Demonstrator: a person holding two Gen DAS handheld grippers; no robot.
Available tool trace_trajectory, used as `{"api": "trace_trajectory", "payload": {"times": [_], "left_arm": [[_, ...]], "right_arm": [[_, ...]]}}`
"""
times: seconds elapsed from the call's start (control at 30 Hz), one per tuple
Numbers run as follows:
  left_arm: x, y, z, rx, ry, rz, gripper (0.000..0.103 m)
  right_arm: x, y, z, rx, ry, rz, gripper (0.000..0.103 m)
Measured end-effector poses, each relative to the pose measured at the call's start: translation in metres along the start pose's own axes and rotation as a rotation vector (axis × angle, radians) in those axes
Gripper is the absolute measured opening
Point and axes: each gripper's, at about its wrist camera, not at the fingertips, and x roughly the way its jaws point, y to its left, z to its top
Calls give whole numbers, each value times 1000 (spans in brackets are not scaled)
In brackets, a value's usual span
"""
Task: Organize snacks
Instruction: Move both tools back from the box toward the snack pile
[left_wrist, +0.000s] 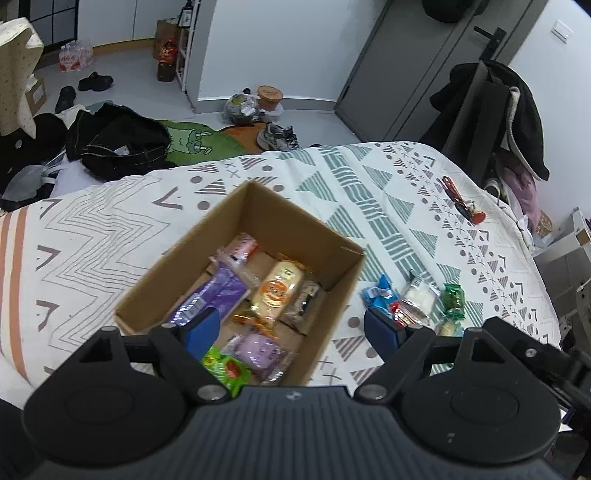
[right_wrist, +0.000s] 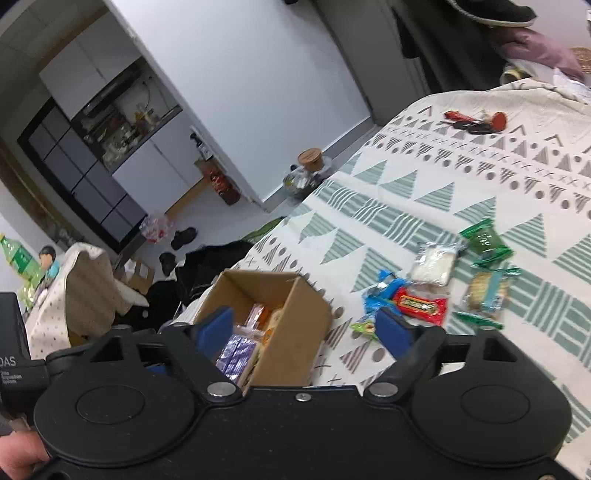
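The patterned bedspread (left_wrist: 110, 236) is soft. Both the left gripper (left_wrist: 291, 328) and the right gripper (right_wrist: 306, 326) gape empty above the cardboard box (left_wrist: 325, 299); loose snacks (right_wrist: 421, 304) lie just beside it. A clumsy grab could likely shove wrappers away or tip the box.

Bed with patterned cover (left_wrist: 369, 192) carries everything. Cardboard box (left_wrist: 258, 206) sits on it straight ahead of the left gripper (left_wrist: 291, 332), open top. Loose snacks lie on the cover just right of the box, beyond that gripper's right finger: blue packet (left_wrist: 380, 293), red bar (right_wrist: 419, 305), clear white pack (right_wrist: 434, 264), green pack (right_wrist: 485, 240). Red-and-black items (left_wrist: 461, 201) farther off, ahead-right.
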Motion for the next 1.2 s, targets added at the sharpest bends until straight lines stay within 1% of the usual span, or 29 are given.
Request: {"api": "trace_trajectory", "payload": {"times": [0.03, 0.07, 0.1, 0.23, 0.43, 0.63, 0.77, 0.83, 0.9, 1.03, 1.2], "left_arm": [[0, -5, -1, 6, 0, -1, 85], [1, -9, -2, 14, 2, -3, 89], [1, -14, -3, 27, 3, -6, 91], [3, -37, -8, 83, 1, -8, 92], [10, -59, -12, 111, 14, -13, 97], [18, -78, -15, 132, 19, -15, 97], [24, -90, -14, 143, 32, -24, 97], [24, -96, -14, 152, 21, -16, 97], [26, -100, -13, 159, 15, -13, 97], [34, -104, -12, 142, 11, -20, 97], [48, -112, -14, 144, 10, -35, 96]], "right_arm": [[-5, -4, 1, 9, -14, -6, 94], [-9, -7, 3, 20, -29, -14, 97], [-14, -12, 5, 34, -43, -16, 98], [-25, -33, 11, 91, -64, -29, 103], [-32, -63, 15, 180, -74, -73, 103], [-42, -78, 16, 217, -97, -66, 103], [-45, -90, 17, 247, -97, -72, 103], [-45, -96, 16, 265, -97, -73, 103], [-45, -101, 15, 276, -95, -79, 103], [-37, -109, 13, 284, -83, -90, 103], [-28, -123, 9, 328, -70, -136, 103]]}}
